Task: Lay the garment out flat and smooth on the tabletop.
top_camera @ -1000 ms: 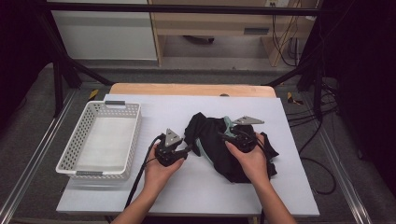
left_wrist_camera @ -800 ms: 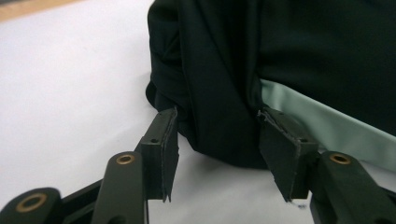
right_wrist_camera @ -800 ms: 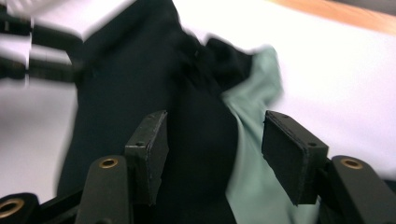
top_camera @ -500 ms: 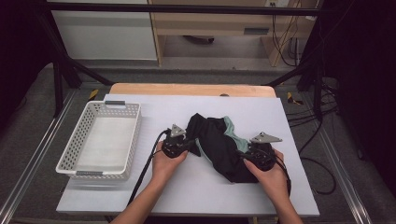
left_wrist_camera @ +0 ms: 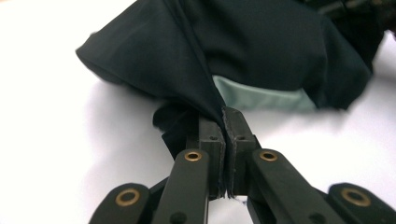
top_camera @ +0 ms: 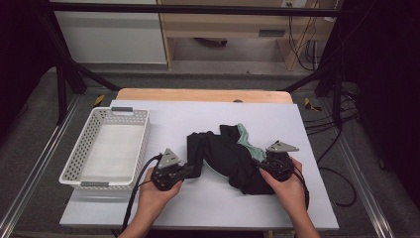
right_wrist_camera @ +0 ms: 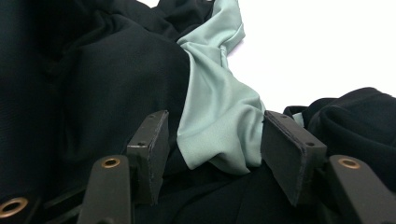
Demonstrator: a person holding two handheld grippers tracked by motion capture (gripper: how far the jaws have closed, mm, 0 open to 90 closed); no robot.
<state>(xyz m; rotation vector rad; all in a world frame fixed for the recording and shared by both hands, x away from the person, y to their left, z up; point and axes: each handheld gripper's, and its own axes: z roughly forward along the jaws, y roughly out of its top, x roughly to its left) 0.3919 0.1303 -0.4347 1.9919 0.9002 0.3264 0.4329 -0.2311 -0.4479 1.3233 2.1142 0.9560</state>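
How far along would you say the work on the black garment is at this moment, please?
Done: the left hand-held gripper has just closed on an edge of the black garment. In hand: the right hand-held gripper stands open around a pale green fold, not yet pinching. Left: the garment lies crumpled on the table, and the white basket holds nothing.

Matt black cloth garment (top_camera: 230, 158) with smooth pale-green lining (right_wrist_camera: 219, 116); perforated white plastic basket (top_camera: 106, 148).

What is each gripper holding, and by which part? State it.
Left gripper pinches the black garment at its left edge fold. Right gripper stands open around the green lining.
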